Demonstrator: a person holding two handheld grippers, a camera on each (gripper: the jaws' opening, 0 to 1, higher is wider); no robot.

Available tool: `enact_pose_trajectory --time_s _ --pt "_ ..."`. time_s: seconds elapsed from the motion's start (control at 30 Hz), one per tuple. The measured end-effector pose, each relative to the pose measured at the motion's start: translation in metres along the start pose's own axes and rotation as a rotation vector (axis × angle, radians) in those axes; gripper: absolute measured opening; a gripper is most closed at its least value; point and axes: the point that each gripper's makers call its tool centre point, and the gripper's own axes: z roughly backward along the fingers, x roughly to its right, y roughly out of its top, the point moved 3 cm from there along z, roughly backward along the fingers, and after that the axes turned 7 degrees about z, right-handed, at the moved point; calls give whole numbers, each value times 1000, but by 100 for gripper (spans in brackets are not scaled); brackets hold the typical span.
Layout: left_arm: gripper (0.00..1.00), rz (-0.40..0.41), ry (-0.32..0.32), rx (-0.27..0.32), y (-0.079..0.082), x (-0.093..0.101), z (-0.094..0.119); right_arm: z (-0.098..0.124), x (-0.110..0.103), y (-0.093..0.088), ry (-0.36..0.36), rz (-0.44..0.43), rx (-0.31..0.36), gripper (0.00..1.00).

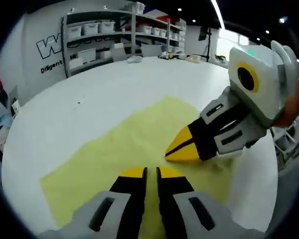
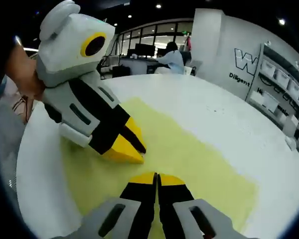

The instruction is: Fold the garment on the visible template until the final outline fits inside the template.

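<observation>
Left gripper view: left gripper (image 1: pixel 151 173), jaws closed, over yellow garment (image 1: pixel 119 149) on white table (image 1: pixel 114 89); right gripper (image 1: pixel 172 153), jaws closed, tips on cloth just ahead.

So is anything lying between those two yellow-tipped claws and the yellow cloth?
Nothing visible. Both the left gripper and the right gripper hang right over the yellow cloth, fingers closed, with only bare cloth in front of them.
</observation>
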Motion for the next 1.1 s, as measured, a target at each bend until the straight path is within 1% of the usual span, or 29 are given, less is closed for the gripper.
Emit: enact_pose_trajectory --time_s 0.03,0.1,0.17,0.2,0.23,0.33,0.4,0.43,0.47,0.5,0.57,0.6,0.63,0.67,0.7,0.77,0.8,0.87,0.9,0.93,0.97,1.0,1.03,1.1 --pt "9 -4 2 -16 -4 -1 -1 -1 -1 -1 6 -17 -7 0" --pt "6 -16 13 -37 -9 -3 0 -2 -1 -3 3 -9 -13 0" --pt "5 -11 14 -49 -13 -6 3 0 -1 -6 4 29 -22 0" --pt "5 -9 13 -50 -16 -8 6 2 0 -7 4 67 -19 0" --pt "5 -10 12 -52 -18 -10 8 3 2 -9 2 78 -24 0" --pt "2 -26 17 -51 -21 -17 14 8 11 -14 -12 105 -44 0" --pt "2 -49 40 -62 -23 -26 19 11 21 -19 -46 116 -69 0" --pt "2 -41 57 -62 -23 -31 21 12 24 -20 -57 95 -76 0" --pt "2 -5 83 -71 -24 -36 23 13 24 -19 -61 39 -69 0" --pt "1 11 83 -67 -23 -37 23 14 23 -15 -61 31 -57 0" --pt "1 36 74 -51 -20 -35 22 13 17 -4 -55 23 -12 0" --pt "1 30 68 -46 -18 -33 20 10 6 7 -26 7 37 0" --pt "1 19 55 -34 -15 -28 17 9 -3 11 -10 26 37 0" --pt "2 5 45 -28 -13 -25 15 9 -7 12 -5 43 30 0" --pt "3 -7 33 -27 -11 -19 12 6 -16 14 16 81 29 0" --pt "3 -21 9 -8 -6 -12 9 3 -24 15 21 73 38 0" --pt "4 -20 -6 0 -3 -8 6 1 -28 13 28 64 27 0" --pt "6 -32 -17 -4 -4 -4 3 -1 -32 10 35 69 23 0" --pt "7 -44 -21 -21 -8 -3 1 -1 -33 8 39 98 13 0" --pt "7 -57 -16 -52 -14 -4 1 -2 -32 4 46 148 -6 0" --pt "7 -65 -12 -54 -16 -7 0 -2 -32 5 47 152 11 0" --pt "6 -54 -18 -29 -13 -7 2 -1 -30 5 46 137 11 0" --pt "6 -35 -13 -36 -14 -9 5 -1 -29 5 45 139 7 0" --pt "5 -46 2 -42 -15 -13 7 4 -20 0 11 204 -23 0"
